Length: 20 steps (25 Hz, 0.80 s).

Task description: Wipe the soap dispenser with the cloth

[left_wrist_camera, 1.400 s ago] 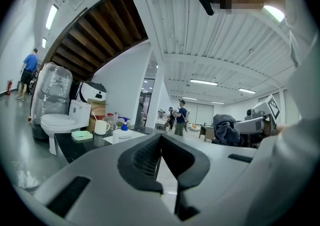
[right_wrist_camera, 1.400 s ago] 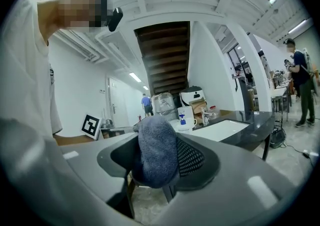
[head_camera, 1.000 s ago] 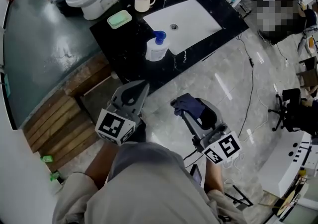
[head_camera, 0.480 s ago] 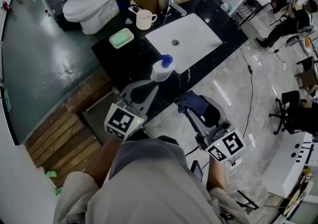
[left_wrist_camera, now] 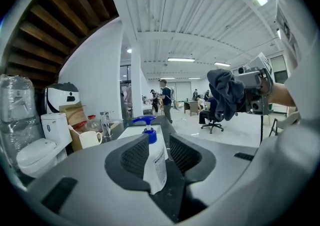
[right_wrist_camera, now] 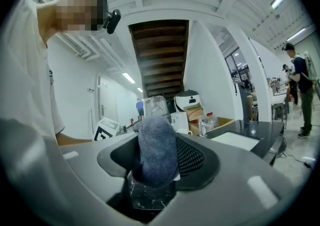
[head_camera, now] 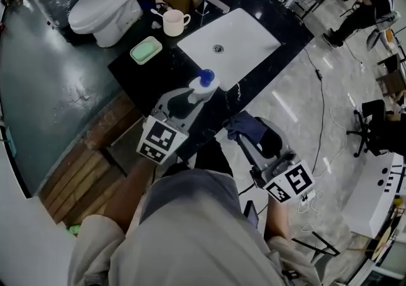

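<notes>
Black glossy tabletop (head_camera: pixel 147 78) bears a white, blue-pumped plastic soap dispenser (head_camera: pixel 203 84) at its near edge, between the left claw's (left_wrist_camera: pixel 161 145) jaws, just opening. Right claw (right_wrist_camera: pixel 159 157) is clamped on a dark blue cloth (head_camera: pixel 245 129).

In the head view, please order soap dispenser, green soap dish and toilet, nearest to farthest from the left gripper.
1. soap dispenser, between the left gripper jaws, which have just been opening.
2. green soap dish, farther back on the counter.
3. toilet, beyond the counter, upper left.
</notes>
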Motion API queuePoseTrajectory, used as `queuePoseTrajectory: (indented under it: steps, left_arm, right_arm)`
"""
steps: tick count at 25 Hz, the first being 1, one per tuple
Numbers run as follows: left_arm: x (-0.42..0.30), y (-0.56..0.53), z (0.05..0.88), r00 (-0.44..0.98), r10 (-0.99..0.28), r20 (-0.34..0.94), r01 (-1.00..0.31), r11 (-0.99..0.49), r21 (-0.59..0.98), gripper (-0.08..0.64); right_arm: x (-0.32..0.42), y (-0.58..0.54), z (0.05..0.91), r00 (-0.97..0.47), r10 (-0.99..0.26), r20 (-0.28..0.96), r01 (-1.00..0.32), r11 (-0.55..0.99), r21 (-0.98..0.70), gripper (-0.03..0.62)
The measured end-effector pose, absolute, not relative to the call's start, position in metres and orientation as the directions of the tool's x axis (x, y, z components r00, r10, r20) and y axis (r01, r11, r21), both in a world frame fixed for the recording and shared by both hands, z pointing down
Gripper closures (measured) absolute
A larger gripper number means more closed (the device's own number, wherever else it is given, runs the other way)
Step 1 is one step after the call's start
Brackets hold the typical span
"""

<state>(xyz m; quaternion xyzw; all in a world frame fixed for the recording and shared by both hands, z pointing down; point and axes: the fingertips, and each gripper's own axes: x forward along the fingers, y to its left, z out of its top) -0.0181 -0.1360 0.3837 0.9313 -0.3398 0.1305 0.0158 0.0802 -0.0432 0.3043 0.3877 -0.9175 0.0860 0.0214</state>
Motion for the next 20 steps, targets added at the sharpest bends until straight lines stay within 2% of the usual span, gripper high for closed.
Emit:
queuePoseTrajectory:
  steps: [9, 20]
  left_arm:
    - [-0.005, -0.175, 0.395, 0.728, -0.614, 0.306, -0.616, -0.781, -0.102, 0.399]
    - [0.023, -0.198, 0.391, 0.775, -0.568, 0.276, -0.571, -0.817, -0.077, 0.397]
  right_arm:
    - [0.097, -0.081, 0.308, -0.703, -0.706, 0.081, -0.708, 0.687, -0.162, 0.391]
    - [0.107, -0.115, 0.314, -0.712, -0.695, 0.094, -0.699, 0.691, -0.185, 0.391]
